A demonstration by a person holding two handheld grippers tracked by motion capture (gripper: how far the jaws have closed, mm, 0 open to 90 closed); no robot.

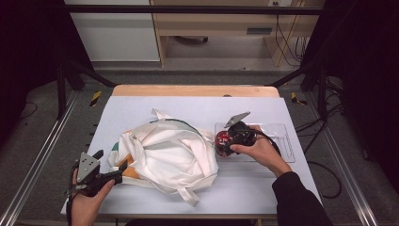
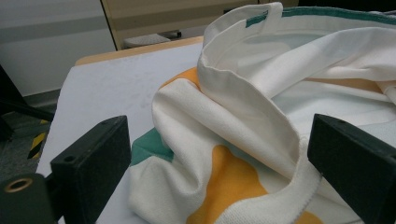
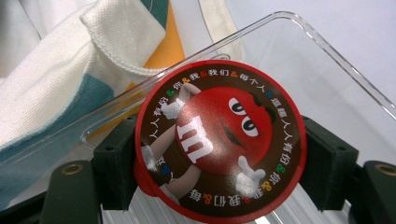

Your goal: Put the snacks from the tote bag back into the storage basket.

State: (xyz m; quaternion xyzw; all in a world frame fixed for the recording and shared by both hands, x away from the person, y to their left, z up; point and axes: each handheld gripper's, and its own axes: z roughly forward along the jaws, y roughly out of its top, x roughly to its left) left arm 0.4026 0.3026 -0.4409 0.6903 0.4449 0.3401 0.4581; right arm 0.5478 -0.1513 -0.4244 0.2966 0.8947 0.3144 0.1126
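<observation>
The round candy tub (image 3: 219,144) with the red lid sits right between the jaws of the right gripper (image 1: 225,141). The jaws press on both sides of it, so they are clamped on the tub. It is held just above the clear plastic tray (image 3: 327,70), and the white cloth bag (image 1: 167,153) lies just past the tips of these jaws.

The tub is round and smooth. I think it could slip or spin out of the jaws if the hand tips too fast. Then it would drop onto the tray or roll across the worktop (image 1: 263,183).

The jaws of the left gripper (image 1: 106,176) stand wide apart. A fold of the bag's rim (image 2: 243,116) lies between them, but I cannot see either jaw touch it. The bag is soft and floppy. If these jaws close on just a thin bit of cloth, the mouth may sag shut. Then the tub could bump the cloth and not go in.

The tray edge is close under the right jaws. A low move toward the bag could catch the tray and drag it along.
</observation>
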